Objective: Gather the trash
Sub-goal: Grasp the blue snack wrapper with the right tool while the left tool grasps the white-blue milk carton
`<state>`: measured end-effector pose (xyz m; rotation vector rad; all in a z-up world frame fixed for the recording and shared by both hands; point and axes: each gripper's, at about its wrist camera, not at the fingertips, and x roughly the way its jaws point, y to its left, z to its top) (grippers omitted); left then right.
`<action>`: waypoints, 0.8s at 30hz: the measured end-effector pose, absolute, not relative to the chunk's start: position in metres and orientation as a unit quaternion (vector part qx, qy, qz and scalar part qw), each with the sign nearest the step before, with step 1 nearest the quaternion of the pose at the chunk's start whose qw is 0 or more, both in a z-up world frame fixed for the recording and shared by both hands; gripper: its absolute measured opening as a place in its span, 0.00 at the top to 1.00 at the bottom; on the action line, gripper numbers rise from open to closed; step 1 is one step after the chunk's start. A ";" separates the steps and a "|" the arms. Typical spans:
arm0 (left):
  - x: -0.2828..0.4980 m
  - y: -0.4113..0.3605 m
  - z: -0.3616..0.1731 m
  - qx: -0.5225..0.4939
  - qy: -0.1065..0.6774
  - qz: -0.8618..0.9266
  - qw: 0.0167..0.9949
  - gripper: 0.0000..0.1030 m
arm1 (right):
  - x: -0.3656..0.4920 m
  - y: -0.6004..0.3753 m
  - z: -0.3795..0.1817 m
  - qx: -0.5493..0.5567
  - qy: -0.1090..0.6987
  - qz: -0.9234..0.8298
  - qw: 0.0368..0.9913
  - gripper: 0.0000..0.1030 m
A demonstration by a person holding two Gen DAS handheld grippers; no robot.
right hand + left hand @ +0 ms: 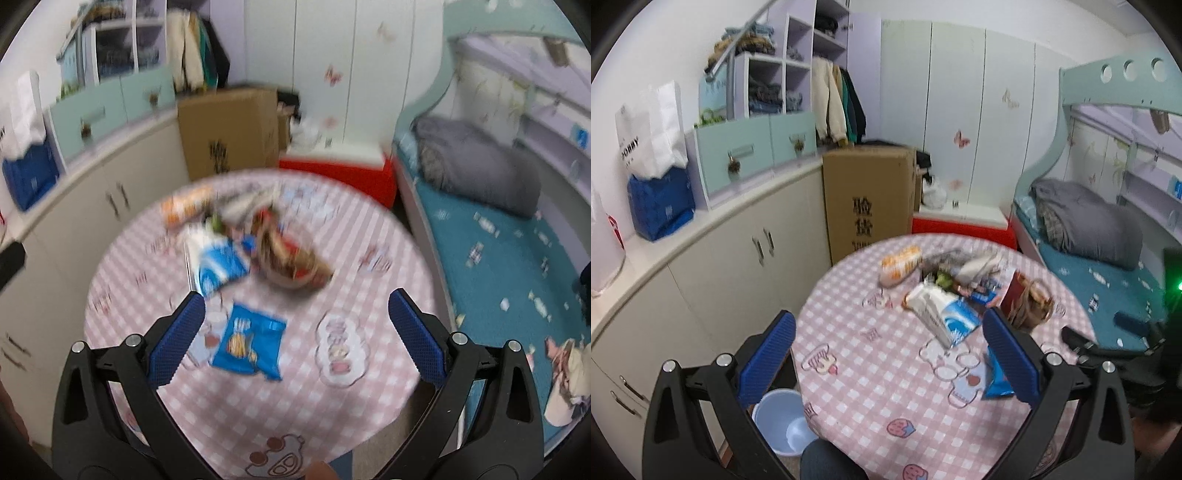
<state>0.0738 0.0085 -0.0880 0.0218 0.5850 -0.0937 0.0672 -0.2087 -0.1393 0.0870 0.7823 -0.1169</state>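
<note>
**Both grippers spread and empty above the littered round table**

**Grippers.** The left gripper (888, 334) hangs over the near-left part of the table, its blue-padded fingers (768, 363) set wide apart with nothing between them. The right gripper (295, 315) is in the same condition — jaws spread, nothing gripped — and sits above the near half of the table. The right wrist view is motion-blurred, so fine detail there cannot be read.

**Work surface.** A round table (871, 391) carries a pink-and-white checked cloth printed with cartoon figures.

**Trash on the table.**
- A flat blue snack packet (249, 341) lies alone on the near side, between the right gripper's fingers in that view and apart from the main heap.
- A blue-and-white bag (942, 314) lies at the front of the heap, tilted toward the near edge.
- An orange-and-white wrapper (899, 264) lies at the far-left end of the heap.
- A brown basket-like container (1030, 302) stands at the right end, just beside the blue-and-white bag.
- Mixed wrappers fill the space between; individual items cannot be told apart.

**Receptacle.** A pale blue bin (783, 424) stands on the floor at the table's near-left edge — open-topped, showing only its pale blue inside.
</note>
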 end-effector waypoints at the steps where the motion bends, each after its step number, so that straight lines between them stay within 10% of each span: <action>1: 0.077 0.008 -0.093 0.011 0.294 -0.046 0.955 0.04 | 0.073 -0.206 -0.152 0.043 0.397 -0.049 0.916 0.06; 10: 0.105 0.005 -0.134 0.017 0.343 -0.045 0.938 0.04 | 0.112 -0.195 -0.215 0.057 0.464 -0.010 0.884 0.12; 15: 0.115 -0.006 -0.146 0.023 0.357 -0.055 0.932 0.04 | 0.121 -0.198 -0.232 0.076 0.481 0.012 0.874 0.64; 24: 0.144 -0.037 -0.171 0.026 0.384 -0.080 0.919 0.04 | 0.102 -0.229 -0.209 0.077 0.458 0.025 0.885 0.77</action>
